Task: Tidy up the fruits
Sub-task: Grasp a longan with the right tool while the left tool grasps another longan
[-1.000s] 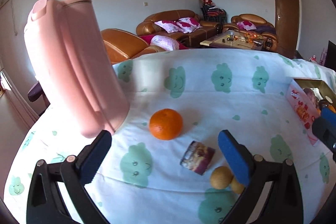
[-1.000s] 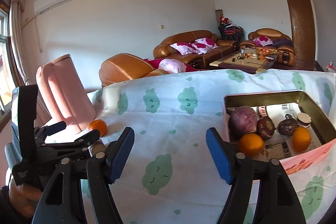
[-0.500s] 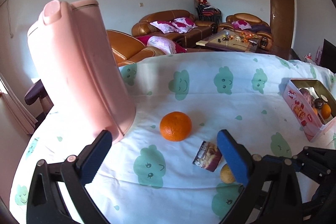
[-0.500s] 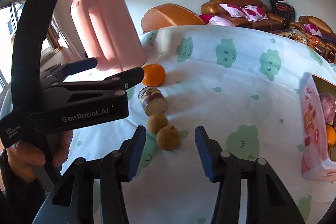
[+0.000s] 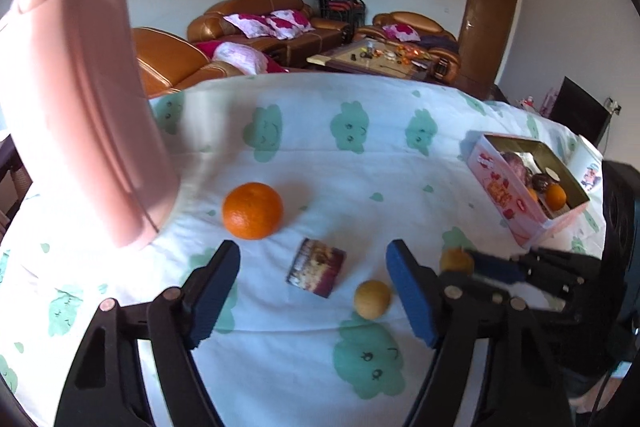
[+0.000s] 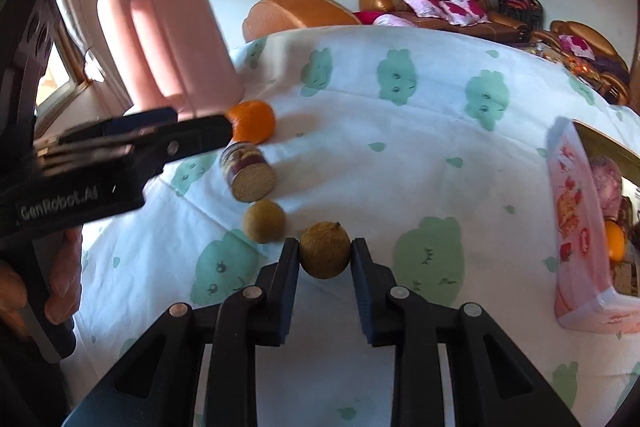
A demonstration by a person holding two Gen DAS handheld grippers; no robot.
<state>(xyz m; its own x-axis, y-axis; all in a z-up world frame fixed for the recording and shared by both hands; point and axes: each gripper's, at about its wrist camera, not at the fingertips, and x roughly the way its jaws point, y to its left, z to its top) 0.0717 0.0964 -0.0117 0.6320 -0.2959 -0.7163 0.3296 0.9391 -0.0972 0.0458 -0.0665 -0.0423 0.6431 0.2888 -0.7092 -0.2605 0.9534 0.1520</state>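
Two brown fruits sit loose, just right of the small jar [image 6: 249, 171], which lies on its side on the counter [image 6: 400, 155].

Left to right, with the jar as landmark:
- pink jug [image 6: 168, 35], behind and left of the jar
- orange [image 6: 253, 121], just behind the jar, beside the jug base
- left gripper [image 5: 314, 293]: jaws wide, nothing held, hovering over the jar
- nearer brown fruit [image 6: 265, 225], just right of the jar, untouched
- other brown fruit [image 6: 325, 250], right of that one, sits between the jaws of the right gripper [image 6: 325, 259]. Jaws narrow, pads at or nearly at both sides; can't tell if they are really clamped.
- pink tin [image 6: 576, 227], far right of the jar, already holds several fruits

Risks, my read:
- Fruit is small and round, and the grip looks near the pad tips, so it could squirt out on lift.
- Neighbour fruit is close to the left pad and could get nudged and roll.
- Jar on its side may roll too.
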